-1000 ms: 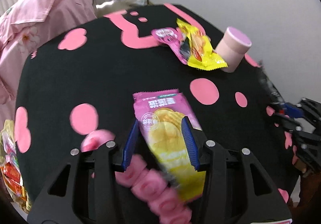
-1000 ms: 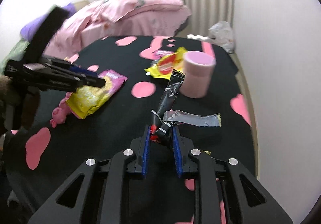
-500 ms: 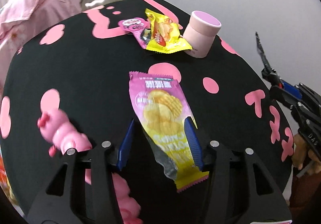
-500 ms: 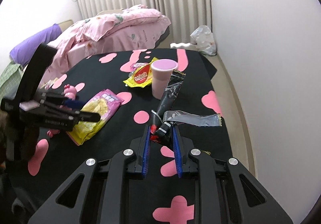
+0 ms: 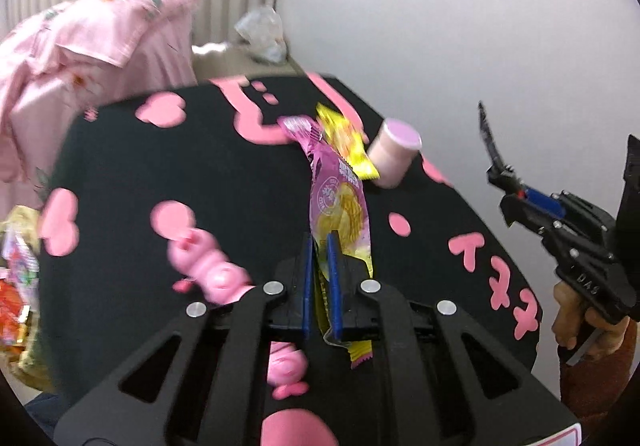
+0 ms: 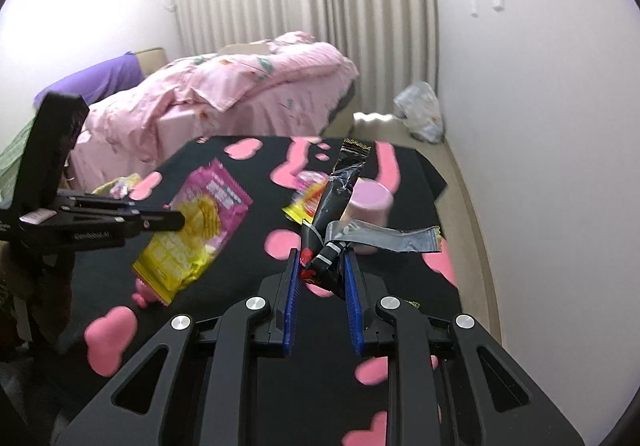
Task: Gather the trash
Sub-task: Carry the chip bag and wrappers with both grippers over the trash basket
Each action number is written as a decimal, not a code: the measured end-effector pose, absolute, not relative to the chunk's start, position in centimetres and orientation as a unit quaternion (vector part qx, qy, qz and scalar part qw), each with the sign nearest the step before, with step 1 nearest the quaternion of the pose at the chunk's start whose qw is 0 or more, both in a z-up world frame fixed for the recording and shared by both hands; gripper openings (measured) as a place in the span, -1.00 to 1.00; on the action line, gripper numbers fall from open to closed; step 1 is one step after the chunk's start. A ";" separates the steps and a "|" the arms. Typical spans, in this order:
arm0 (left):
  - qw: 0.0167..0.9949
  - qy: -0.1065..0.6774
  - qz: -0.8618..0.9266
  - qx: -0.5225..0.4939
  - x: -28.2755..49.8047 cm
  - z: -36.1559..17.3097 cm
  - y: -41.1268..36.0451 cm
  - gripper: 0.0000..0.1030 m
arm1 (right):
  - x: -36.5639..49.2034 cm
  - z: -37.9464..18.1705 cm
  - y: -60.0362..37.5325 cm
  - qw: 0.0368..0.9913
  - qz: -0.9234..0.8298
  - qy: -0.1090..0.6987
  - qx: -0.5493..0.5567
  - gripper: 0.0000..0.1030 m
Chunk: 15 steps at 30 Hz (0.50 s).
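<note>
My left gripper (image 5: 320, 246) is shut on a pink and yellow chip bag (image 5: 340, 202) and holds it up off the black table (image 5: 200, 174). The bag also shows in the right wrist view (image 6: 200, 222), hanging from the left gripper (image 6: 176, 220). My right gripper (image 6: 320, 266) is shut on a black wrapper (image 6: 340, 190) with a silver wrapper (image 6: 384, 238) bunched in. It appears in the left wrist view (image 5: 508, 182) at the right. A yellow packet (image 5: 348, 142) and a small pink packet (image 5: 298, 124) lie on the table.
A pink cup (image 5: 394, 152) stands by the yellow packet near the wall. A pink toy (image 5: 212, 266) lies on the table under my left gripper. A pink quilt (image 6: 240, 86) covers the bed behind. A white plastic bag (image 6: 420, 114) sits on the floor.
My left gripper closed on the chip bag and lifted it off the table. My right gripper kept its wrappers and rose higher above the table.
</note>
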<state>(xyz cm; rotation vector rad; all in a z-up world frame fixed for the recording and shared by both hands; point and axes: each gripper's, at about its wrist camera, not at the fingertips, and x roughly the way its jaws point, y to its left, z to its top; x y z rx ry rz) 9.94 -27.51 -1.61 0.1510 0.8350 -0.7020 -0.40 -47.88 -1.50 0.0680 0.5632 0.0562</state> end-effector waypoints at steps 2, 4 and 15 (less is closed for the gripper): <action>0.862 0.384 -0.326 0.059 9.8 -0.3 -25.8 -0.86 | 0.0 -0.8 -46.8 0.961 0.039 0.274 0.026 -0.59; 0.869 0.374 -0.319 0.050 9.7 0.8 -24.1 -0.86 | 0.5 0.2 -45.3 0.961 0.054 0.269 0.015 -0.59; 0.924 0.308 -0.226 -0.023 9.2 5.3 -10.3 -0.86 | 3.2 5.5 -35.7 0.957 0.133 0.256 -0.039 -0.59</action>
